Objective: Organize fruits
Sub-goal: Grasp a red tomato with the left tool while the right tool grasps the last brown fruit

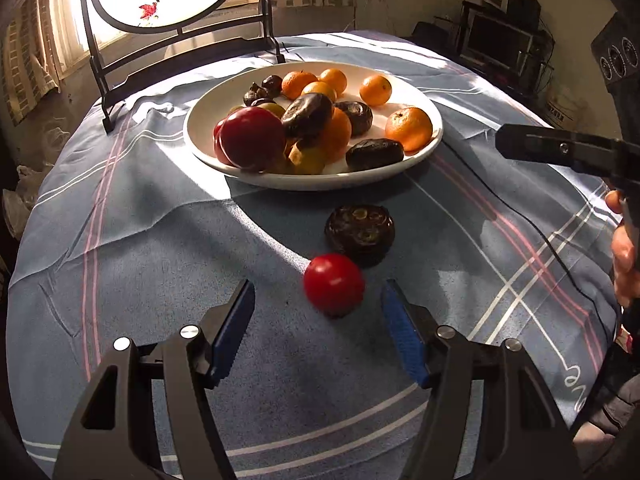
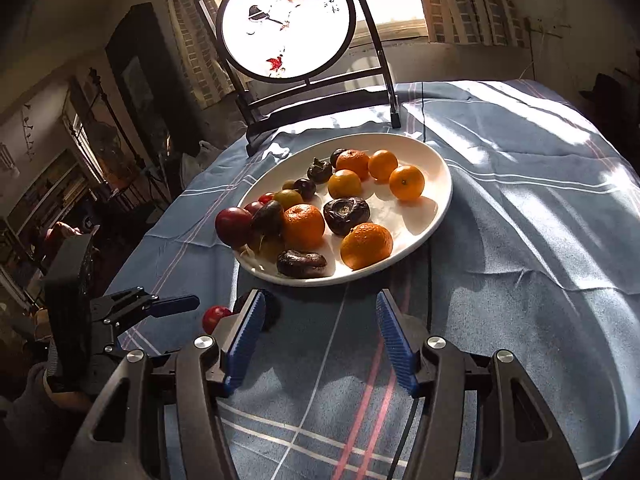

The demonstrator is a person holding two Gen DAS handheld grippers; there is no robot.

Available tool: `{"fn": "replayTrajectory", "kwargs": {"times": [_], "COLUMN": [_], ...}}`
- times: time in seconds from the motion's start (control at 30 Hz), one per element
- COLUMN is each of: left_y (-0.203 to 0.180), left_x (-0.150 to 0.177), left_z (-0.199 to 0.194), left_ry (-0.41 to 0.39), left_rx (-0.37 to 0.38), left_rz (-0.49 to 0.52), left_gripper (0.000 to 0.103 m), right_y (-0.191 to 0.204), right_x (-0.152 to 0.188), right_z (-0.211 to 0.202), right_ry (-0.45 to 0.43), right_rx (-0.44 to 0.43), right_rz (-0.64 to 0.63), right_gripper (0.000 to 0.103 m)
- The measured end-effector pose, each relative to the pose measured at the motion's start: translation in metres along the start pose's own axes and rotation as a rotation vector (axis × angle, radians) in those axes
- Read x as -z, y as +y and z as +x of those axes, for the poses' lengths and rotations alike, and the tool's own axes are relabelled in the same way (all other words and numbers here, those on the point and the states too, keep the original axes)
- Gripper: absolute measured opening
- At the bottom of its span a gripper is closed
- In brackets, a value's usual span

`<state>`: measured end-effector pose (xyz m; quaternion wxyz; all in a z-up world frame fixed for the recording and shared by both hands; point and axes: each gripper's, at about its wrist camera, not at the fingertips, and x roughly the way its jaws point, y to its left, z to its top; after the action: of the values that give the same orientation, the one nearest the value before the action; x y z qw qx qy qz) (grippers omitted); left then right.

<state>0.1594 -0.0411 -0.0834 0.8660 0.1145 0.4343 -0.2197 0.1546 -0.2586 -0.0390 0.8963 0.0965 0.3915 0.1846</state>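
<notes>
A white plate on the blue checked cloth holds several oranges, red fruits and dark brown fruits. A small red fruit and a dark brown fruit lie on the cloth in front of the plate. My left gripper is open, the red fruit just ahead between its fingertips, untouched. My right gripper is open and empty, hovering near the plate's front rim. The red fruit and the left gripper show at its left. The right gripper's finger shows at the right of the left wrist view.
A round painted screen on a black stand stands behind the plate at the table's far edge. A thin black cable runs across the cloth on the right. The table edge curves away on all sides.
</notes>
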Motion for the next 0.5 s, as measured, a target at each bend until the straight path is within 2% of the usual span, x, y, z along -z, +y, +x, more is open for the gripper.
{"fn": "replayTrajectory", "kwargs": {"times": [0.03,0.07,0.1,0.13,0.23,0.5], "left_y": [-0.001,0.000,0.001,0.001,-0.004,0.017], "left_x": [-0.002,-0.004,-0.005,-0.005,0.000,0.028], "left_z": [0.004,0.009,0.011,0.009,-0.005,-0.062], "left_ry": [0.015,0.032,0.036,0.026,-0.017,-0.138], "left_rx": [0.003,0.011,0.024,0.024,0.013,0.001], "left_rz": [0.011,0.007,0.002,0.007,0.026,-0.082], "left_gripper": [0.060,0.041,0.032,0.029,0.029,0.030], "right_y": [0.001,0.001,0.002,0.004,0.012,0.057], "right_x": [0.002,0.004,0.006,0.007,0.012,0.005], "right_z": [0.000,0.001,0.002,0.004,0.015,0.072], "right_ry": [0.003,0.007,0.015,0.026,0.074,0.185], "right_rx": [-0.002,-0.003,-0.005,-0.005,-0.005,-0.014], "right_rz": [0.004,0.007,0.008,0.005,-0.022,-0.124], "right_gripper": [0.058,0.058,0.058,0.058,0.058,0.058]}}
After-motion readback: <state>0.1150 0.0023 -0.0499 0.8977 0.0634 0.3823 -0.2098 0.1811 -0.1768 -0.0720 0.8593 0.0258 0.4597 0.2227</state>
